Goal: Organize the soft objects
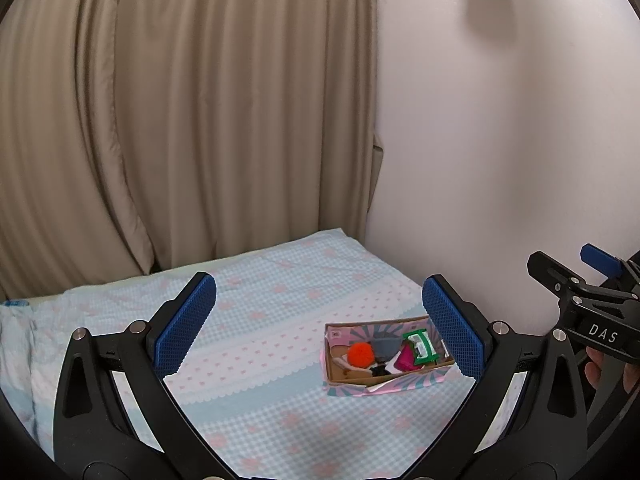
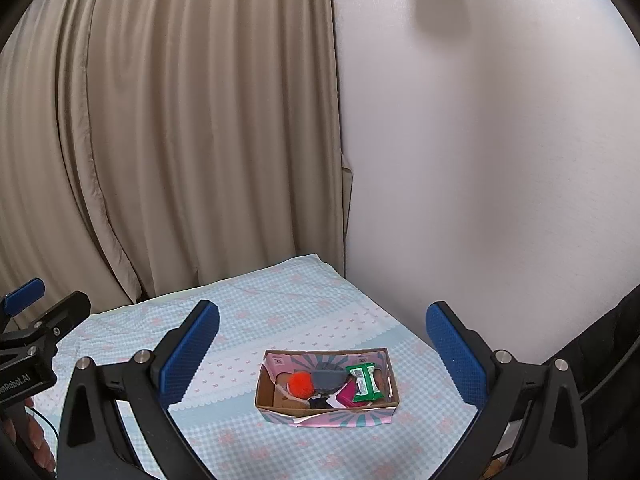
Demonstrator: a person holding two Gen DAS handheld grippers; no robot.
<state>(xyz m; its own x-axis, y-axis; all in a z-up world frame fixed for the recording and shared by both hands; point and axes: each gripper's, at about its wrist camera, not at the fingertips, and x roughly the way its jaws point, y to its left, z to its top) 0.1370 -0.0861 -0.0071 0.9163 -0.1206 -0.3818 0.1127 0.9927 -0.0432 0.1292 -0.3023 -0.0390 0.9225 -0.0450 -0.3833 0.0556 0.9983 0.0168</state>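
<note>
A small cardboard box (image 2: 266,392) with a pink and teal patterned outside sits on the bed; it also shows in the left wrist view (image 1: 332,376). Inside lie an orange pompom (image 2: 301,385) (image 1: 361,354), a grey soft piece (image 2: 328,379), a green packet (image 2: 364,382) (image 1: 419,346) and a magenta piece (image 2: 347,394). My left gripper (image 1: 318,328) is open and empty, held above the bed to the left of the box. My right gripper (image 2: 322,354) is open and empty, held above and in front of the box.
The bed has a light blue checked sheet with pink flowers (image 2: 248,312). Beige curtains (image 2: 180,140) hang behind it on the left, and a white wall (image 2: 480,160) stands at the right. The other gripper shows at each view's edge (image 1: 592,304) (image 2: 28,336).
</note>
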